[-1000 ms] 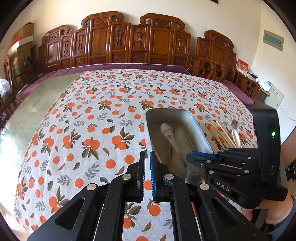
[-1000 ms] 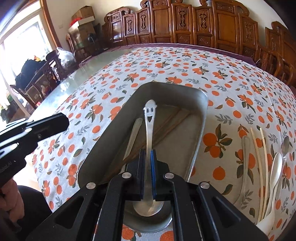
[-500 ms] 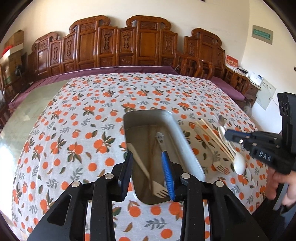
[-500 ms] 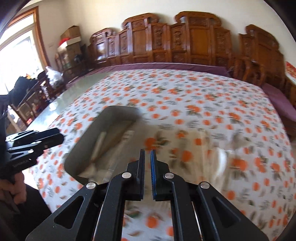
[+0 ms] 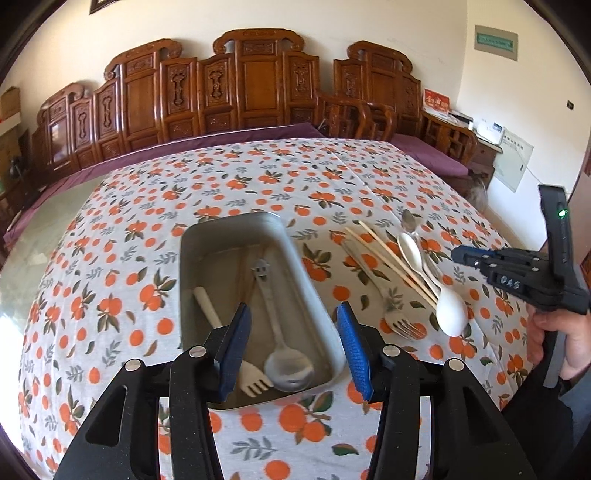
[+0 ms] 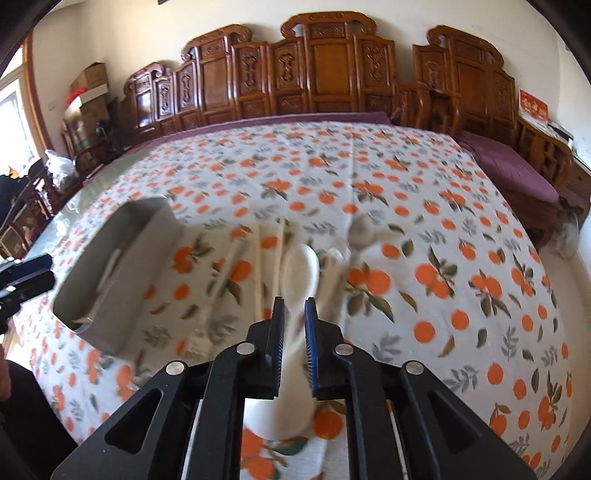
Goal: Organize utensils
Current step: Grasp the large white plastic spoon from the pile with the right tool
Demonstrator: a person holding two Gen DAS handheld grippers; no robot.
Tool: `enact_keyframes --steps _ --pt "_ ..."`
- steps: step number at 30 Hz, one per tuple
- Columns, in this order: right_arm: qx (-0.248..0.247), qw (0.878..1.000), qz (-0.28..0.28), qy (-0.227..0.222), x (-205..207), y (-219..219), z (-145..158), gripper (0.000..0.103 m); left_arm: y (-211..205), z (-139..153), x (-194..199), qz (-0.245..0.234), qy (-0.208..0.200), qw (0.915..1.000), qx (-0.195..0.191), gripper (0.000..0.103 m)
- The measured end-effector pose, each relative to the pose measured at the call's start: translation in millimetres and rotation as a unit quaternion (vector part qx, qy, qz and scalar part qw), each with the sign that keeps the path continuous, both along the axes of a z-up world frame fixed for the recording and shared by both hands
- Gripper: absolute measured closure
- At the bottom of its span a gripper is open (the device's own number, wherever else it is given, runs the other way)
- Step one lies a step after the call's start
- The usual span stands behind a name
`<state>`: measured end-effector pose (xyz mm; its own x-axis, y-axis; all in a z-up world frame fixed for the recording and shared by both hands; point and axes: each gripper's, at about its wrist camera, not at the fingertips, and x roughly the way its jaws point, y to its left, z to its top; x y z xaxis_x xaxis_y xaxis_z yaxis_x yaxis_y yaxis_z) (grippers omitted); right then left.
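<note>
lining up right gripper (image 6: 294, 321), fingers opening around nothing above the white plastic spoon (image 6: 298, 275) on the bench beside the grey metal tray (image 5: 295, 266); next, lowering to pinch its handle.

Walls: plain cream wall (image 5: 369, 22) at 12 o'clock | Furniture: carved wooden chairs (image 5: 258, 81) stood in a row along it, purple cushions (image 6: 509, 166) at 2 o'clock | Table: orange-print cloth (image 5: 258, 177) | Storage: cardboard boxes (image 6: 88, 79) at 10 o'clock | Light: bright daylight came from a window (image 6: 14, 122) at 9 o'clock
</note>
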<state>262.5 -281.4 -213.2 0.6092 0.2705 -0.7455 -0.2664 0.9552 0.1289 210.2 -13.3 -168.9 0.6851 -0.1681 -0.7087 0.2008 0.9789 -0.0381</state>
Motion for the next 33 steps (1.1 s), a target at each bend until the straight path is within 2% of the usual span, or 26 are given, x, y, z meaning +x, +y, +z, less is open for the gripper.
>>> enact_keyframes --steps 2,7,15,19,22,25,27,30,32,33 --pt "0.000 1.000 -0.006 0.013 3 -6 -9 0.090 -6 0 0 -0.005 0.001 1.0000 -0.001 0.057" --pt "0.021 0.999 -0.014 0.029 8 -13 -19 0.074 -18 -2 -1 -0.016 0.003 0.9999 0.003 0.057" --pt "0.043 0.997 -0.022 0.055 18 -7 -31 0.073 -29 -7 -2 -0.024 0.010 0.9996 0.007 0.057" --pt "0.028 0.997 -0.015 0.076 18 2 -40 0.073 -35 -9 -4 -0.030 0.012 0.9994 0.010 0.057" --pt "0.011 0.996 -0.014 0.086 16 6 -44 0.075 -39 -10 -4 -0.034 0.013 0.9992 0.014 0.057" --pt "0.018 0.996 -0.018 0.091 15 4 -44 0.077 -42 -11 -5 -0.036 0.015 0.9991 0.017 0.057" --pt "0.012 0.995 -0.020 0.092 14 3 -45 0.083 -43 -12 -5 -0.035 0.017 0.9991 0.020 0.057" --pt "0.016 0.995 -0.018 0.097 14 0 -45 0.085 -44 -12 -5 -0.034 0.019 0.9989 0.025 0.057" --pt "0.034 0.994 -0.016 0.098 16 -4 -43 0.092 -45 -12 -5 -0.034 0.021 0.9988 0.028 0.057" --pt "0.037 0.994 -0.014 0.100 16 -4 -42 0.092 -45 -11 -4 -0.034 0.024 0.9987 0.030 0.057"
